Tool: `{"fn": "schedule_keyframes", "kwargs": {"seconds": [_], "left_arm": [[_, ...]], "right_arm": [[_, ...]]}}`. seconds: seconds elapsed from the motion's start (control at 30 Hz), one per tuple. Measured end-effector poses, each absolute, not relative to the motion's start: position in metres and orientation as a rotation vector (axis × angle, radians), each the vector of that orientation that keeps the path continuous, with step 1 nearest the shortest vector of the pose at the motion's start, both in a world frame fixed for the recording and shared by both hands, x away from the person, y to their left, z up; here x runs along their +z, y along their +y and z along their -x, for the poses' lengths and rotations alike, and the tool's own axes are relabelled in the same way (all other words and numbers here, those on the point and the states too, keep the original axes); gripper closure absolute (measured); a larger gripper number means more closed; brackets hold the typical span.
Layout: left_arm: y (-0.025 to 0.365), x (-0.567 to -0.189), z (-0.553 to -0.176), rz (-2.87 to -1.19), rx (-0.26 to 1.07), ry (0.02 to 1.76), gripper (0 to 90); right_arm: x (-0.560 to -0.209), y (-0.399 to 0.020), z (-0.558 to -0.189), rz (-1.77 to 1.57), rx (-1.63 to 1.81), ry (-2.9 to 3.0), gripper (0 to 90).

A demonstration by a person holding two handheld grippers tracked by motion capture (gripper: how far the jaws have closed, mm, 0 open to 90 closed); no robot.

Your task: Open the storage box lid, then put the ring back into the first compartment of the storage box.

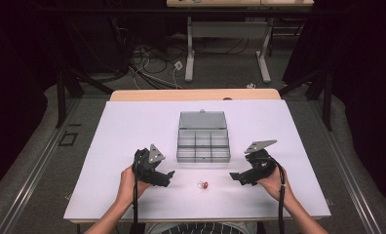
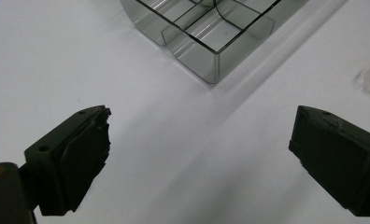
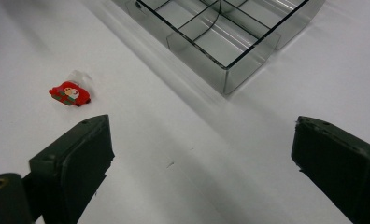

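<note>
A small red charm with a clear ring (image 1: 204,185) lies on the white table, between my two grippers and in front of the clear compartment box (image 1: 203,145). In the right gripper view the red charm (image 3: 70,94) lies beyond the left jaw, untouched. My left gripper (image 1: 169,174) rests to the left of it, jaws wide apart over bare table. My right gripper (image 1: 234,177) rests to the right of it, jaws also wide apart with nothing between them. The left gripper (image 2: 199,140) faces a corner of the box (image 2: 206,44). The right gripper (image 3: 202,144) faces the box (image 3: 225,44) too.
The box stands open, its lid (image 1: 202,120) laid back, several compartments bare. A wooden strip (image 1: 196,94) edges the far side of the white table (image 1: 127,126). Cables and a desk frame (image 1: 227,48) lie on the floor beyond.
</note>
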State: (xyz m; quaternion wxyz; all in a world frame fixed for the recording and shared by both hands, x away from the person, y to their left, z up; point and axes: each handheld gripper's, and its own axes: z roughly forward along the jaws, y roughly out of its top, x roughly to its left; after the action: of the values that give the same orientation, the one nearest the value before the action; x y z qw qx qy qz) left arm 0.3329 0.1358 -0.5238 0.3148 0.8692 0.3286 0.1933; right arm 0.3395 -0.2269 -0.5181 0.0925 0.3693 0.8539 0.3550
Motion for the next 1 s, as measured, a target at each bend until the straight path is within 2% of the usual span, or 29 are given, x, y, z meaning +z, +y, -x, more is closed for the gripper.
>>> {"fn": "schedule_keyframes", "kwargs": {"seconds": [0.37, 1.0], "left_arm": [[0.131, -0.525, -0.33, -2.292, 0.514, 0.842, 4.9], [0.114, -0.529, -0.322, -2.284, 0.434, 0.778, 3.6]], "right_arm": [[-0.518, -0.229, -0.339, -1.091, 1.065, 2.539, 5.1], [-0.517, -0.23, -0.337, -1.087, 1.05, 2.553, 4.7]]}}
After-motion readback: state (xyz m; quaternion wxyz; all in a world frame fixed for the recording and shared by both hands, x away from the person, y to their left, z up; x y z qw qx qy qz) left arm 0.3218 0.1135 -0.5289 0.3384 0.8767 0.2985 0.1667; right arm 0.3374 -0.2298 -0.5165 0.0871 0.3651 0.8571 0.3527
